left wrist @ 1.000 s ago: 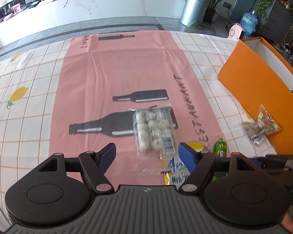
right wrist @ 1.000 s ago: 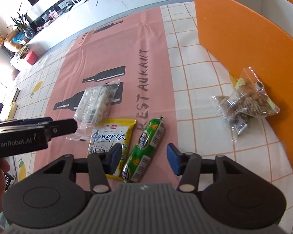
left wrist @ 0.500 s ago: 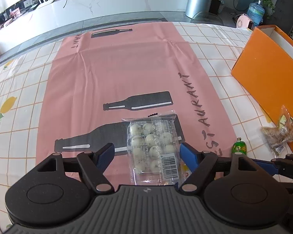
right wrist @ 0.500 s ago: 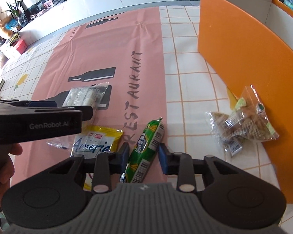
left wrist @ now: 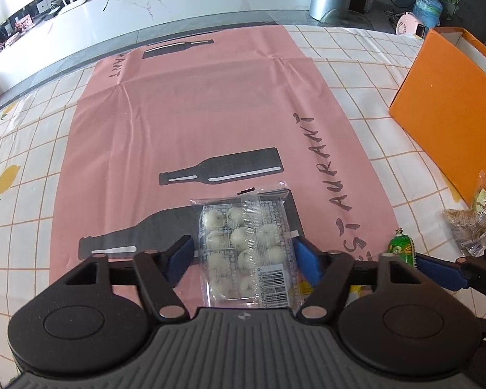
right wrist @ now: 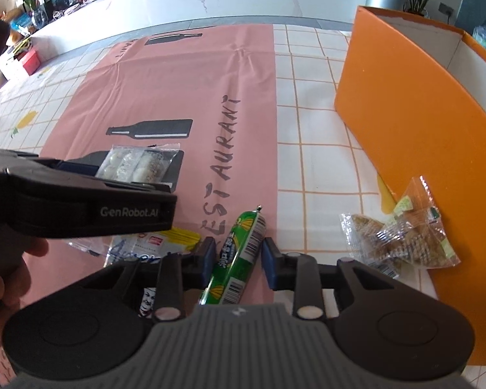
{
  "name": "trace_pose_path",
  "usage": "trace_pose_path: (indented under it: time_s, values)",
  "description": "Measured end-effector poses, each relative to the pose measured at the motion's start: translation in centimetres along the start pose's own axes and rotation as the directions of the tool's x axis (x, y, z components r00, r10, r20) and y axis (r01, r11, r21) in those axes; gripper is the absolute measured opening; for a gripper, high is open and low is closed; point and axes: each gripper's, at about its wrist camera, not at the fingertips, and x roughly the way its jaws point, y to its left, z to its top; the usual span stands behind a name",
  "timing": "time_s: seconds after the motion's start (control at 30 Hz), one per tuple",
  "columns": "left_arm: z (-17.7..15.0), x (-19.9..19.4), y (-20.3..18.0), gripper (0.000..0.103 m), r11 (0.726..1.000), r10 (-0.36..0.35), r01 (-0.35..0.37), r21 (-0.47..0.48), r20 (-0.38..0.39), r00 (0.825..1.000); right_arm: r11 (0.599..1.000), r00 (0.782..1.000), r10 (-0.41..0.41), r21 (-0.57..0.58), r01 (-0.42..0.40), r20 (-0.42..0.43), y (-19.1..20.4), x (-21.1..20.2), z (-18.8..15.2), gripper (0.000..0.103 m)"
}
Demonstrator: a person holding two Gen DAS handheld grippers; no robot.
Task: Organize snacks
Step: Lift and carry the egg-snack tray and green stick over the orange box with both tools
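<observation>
A clear pack of white round candies (left wrist: 248, 246) lies on the pink cloth between my left gripper's (left wrist: 244, 254) blue pads, which stand close at both its sides; the pack also shows in the right wrist view (right wrist: 136, 165). My right gripper (right wrist: 238, 259) has its pads closed against a green sausage stick (right wrist: 239, 256); its tip shows in the left wrist view (left wrist: 401, 249). A yellow and white snack bag (right wrist: 155, 243) lies partly under the left gripper. A clear bag of brown snacks (right wrist: 405, 240) leans on the orange box (right wrist: 421, 123).
The orange box (left wrist: 447, 103) stands open-topped at the right on the checked tablecloth. The pink cloth with bottle prints (left wrist: 204, 123) covers the middle. A white counter runs along the far edge.
My left gripper moved forward over the candy pack and its pads narrowed around it. My right gripper moved forward and closed from wide open onto the green sausage.
</observation>
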Motion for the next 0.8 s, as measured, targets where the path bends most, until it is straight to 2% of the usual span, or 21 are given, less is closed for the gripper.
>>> trace_pose_path:
  time_s: [0.23,0.4,0.8]
  values:
    - [-0.2,-0.5,0.7,0.063,0.999,0.006,-0.006,-0.040,-0.002,1.000,1.000,1.000,-0.016,0.013,0.016,-0.021,-0.9,-0.4,-0.2,0.026]
    - [-0.2,-2.0,0.3,0.063,1.000,0.001,0.000,-0.030,0.021,1.000,1.000,1.000,-0.002,0.020,0.003,-0.022,-1.3,-1.2,-0.4,0.025]
    - [0.4,-8.3,-2.0,0.062,0.999,-0.034,0.034,-0.001,0.097,0.995,0.999,0.999,0.026,0.028,-0.027,0.030,-3.0,-6.0,-0.7,0.021]
